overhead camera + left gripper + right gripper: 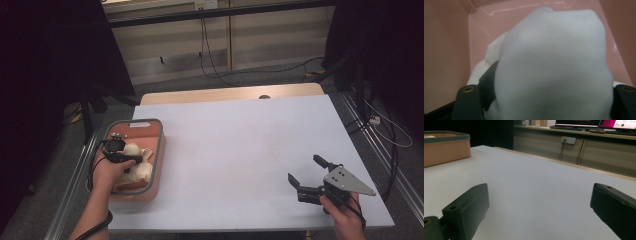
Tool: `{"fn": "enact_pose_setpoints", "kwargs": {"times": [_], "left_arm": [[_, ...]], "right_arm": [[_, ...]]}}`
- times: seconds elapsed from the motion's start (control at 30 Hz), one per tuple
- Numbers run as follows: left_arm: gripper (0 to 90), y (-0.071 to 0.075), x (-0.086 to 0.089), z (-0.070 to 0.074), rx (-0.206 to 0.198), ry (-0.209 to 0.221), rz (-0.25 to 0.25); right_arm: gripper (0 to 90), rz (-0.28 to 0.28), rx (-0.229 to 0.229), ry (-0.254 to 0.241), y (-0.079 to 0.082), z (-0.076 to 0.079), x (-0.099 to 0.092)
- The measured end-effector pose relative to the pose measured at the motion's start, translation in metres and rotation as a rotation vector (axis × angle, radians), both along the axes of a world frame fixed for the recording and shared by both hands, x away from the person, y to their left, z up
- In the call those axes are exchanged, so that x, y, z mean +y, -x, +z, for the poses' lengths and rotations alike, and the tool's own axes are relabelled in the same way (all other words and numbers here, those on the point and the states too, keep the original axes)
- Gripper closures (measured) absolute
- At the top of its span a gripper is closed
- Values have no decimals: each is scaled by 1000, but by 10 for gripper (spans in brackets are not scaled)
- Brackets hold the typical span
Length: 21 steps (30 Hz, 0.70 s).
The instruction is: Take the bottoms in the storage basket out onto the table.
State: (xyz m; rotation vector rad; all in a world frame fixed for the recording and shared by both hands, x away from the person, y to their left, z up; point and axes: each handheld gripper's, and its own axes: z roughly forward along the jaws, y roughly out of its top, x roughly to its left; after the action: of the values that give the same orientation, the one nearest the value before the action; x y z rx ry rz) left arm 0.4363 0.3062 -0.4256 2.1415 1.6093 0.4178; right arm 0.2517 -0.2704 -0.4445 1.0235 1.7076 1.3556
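White cloth [554, 65] lies bunched inside the pink bin [155, 150], which stands at the near left corner of the white table [240, 145]. No brand, label or writing can be read on the cloth or the bin. The left gripper [131, 161] reaches down into the bin, and the left gripper view shows a rounded fold of the cloth bulging up between its two black jaws, clamped there. That fold hides the jaw tips and most of the bin floor; the person's left hand [107, 172] covers part of the pile in the high view. The cloth has no clear long axis: it is a crumpled heap, and how many pieces make it up cannot be made out. The right gripper [306, 172] rests low over the table at the near right, jaws spread wide with nothing between them, pointing toward the bin.
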Motion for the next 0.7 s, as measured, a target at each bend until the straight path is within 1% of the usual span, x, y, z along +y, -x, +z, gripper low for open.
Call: {"fn": "enact_pose_setpoints", "kwargs": {"times": [0.07,0.1,0.17,0.2,0.23,0.27,0.3,0.33,0.37,0.4,0.47,0.53,0.57,0.6,0.63,0.67,0.7], "left_arm": [[332,-1,1,2,6,11,4],[353,-1,2,6,20,8,2],[360,-2,2,7,19,9,4],[374,-3,2,10,32,12,0],[379,-3,2,10,32,12,0],[386,-3,3,12,43,13,-7],[386,-3,3,14,44,22,-5],[390,-3,3,17,58,28,-10],[397,-3,4,21,62,37,-11],[398,-3,4,21,62,37,-11],[400,-3,5,28,75,58,-15],[400,-3,5,31,75,63,-15],[401,-3,4,36,76,66,-20],[402,-3,4,36,76,66,-20],[402,-4,3,41,79,73,-22],[402,-4,3,41,79,73,-22],[402,-4,2,47,84,72,-33]], "right_arm": [[20,-1,0,0,0,0,0],[20,-1,0,-2,0,0,0],[20,-2,-1,-3,0,0,0],[20,-4,0,-4,-1,0,0],[20,-4,0,-4,-1,0,0],[20,-6,1,-3,-1,0,0],[20,-6,1,-3,-1,0,0],[20,-6,1,-3,-1,0,0],[20,-7,1,-4,-1,0,0],[20,-7,1,-4,-1,0,0],[20,-8,2,-5,-1,0,-1],[20,-8,-1,-7,-1,0,-1],[20,-10,-2,-7,-1,0,-1],[20,-10,-2,-7,-1,0,-1],[20,-7,-1,-7,-1,0,-1],[20,-7,-1,-7,-1,0,-1],[19,-4,-1,-7,-1,0,0]]}}
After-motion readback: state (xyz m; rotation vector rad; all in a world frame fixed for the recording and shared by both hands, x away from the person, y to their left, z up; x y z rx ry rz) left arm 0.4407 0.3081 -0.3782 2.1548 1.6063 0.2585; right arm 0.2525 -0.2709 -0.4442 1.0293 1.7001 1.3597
